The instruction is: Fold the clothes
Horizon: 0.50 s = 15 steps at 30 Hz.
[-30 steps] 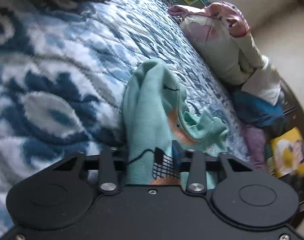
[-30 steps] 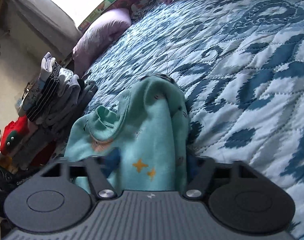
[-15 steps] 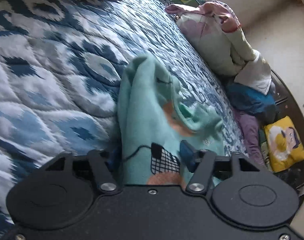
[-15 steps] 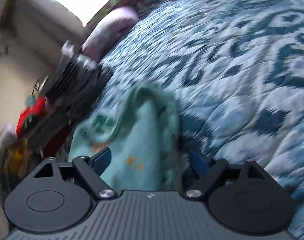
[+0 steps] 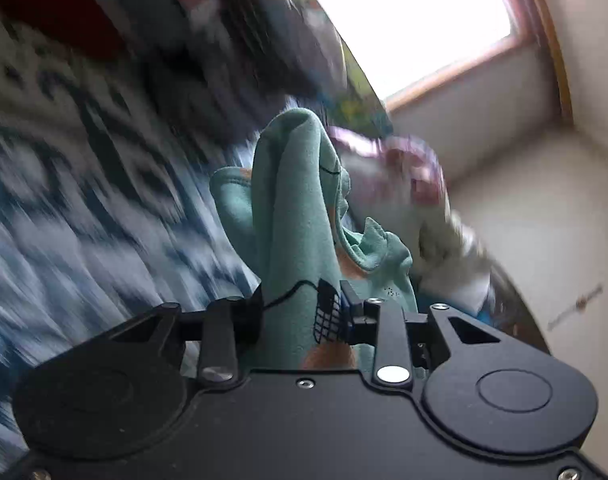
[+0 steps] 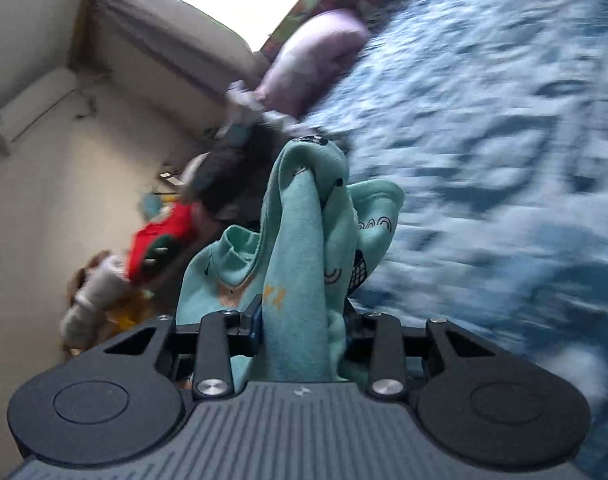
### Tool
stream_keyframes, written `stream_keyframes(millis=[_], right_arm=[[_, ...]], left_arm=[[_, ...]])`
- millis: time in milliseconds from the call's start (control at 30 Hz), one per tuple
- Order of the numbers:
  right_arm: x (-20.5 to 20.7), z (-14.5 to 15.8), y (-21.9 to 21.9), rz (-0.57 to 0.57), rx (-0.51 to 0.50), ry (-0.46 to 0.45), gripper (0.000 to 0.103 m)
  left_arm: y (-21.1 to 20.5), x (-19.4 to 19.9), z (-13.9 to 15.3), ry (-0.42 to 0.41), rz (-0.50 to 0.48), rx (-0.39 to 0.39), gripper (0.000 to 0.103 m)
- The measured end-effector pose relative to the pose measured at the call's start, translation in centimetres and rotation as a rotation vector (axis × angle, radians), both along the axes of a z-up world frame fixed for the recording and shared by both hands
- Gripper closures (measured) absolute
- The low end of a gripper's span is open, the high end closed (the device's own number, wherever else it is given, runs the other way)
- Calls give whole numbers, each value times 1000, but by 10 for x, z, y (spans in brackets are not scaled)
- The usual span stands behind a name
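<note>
Both grippers pinch my teal shirt [image 5: 299, 216]: left gripper [image 5: 301, 312] and right gripper [image 6: 299, 320] are squeezing tighter on bunched cloth, holding it up over the blue blanket [image 6: 504, 160]. I see drawn stars and rainbows, no words I can read
</note>
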State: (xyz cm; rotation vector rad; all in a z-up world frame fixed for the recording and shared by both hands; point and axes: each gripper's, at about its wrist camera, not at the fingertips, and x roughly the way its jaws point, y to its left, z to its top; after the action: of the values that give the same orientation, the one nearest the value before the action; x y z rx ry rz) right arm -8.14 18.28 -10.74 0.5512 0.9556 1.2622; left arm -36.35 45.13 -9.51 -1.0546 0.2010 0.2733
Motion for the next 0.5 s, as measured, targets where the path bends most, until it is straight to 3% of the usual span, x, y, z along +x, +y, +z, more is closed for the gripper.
stream_keyframes(millis=[200,300,333,367,400,433,467,500], right_arm=[[-21,30,102,161,80,-10,66],[-29,32,144,209,107,19,66],[-31,30,157,218,101,26,66],[-32,24,171,215,66,27,66],[-33,16,184,205,13,24,61],[-34,4,197,185,-79,8,53],[-34,-10,210,157,-198,-17,53],[-34,-22,218,134,-287,-37,52]], left_arm=[[52,-63,17,-99,179,31,72],[76,-76,3,-90,243,-6,71],[81,-74,-6,-59,268,-26,65],[91,-74,-21,8,303,-47,49],[100,-70,-41,114,330,-77,41],[105,-72,-55,151,344,-119,46],[110,-74,-68,182,357,-157,47],[110,-77,-66,152,354,-158,45]])
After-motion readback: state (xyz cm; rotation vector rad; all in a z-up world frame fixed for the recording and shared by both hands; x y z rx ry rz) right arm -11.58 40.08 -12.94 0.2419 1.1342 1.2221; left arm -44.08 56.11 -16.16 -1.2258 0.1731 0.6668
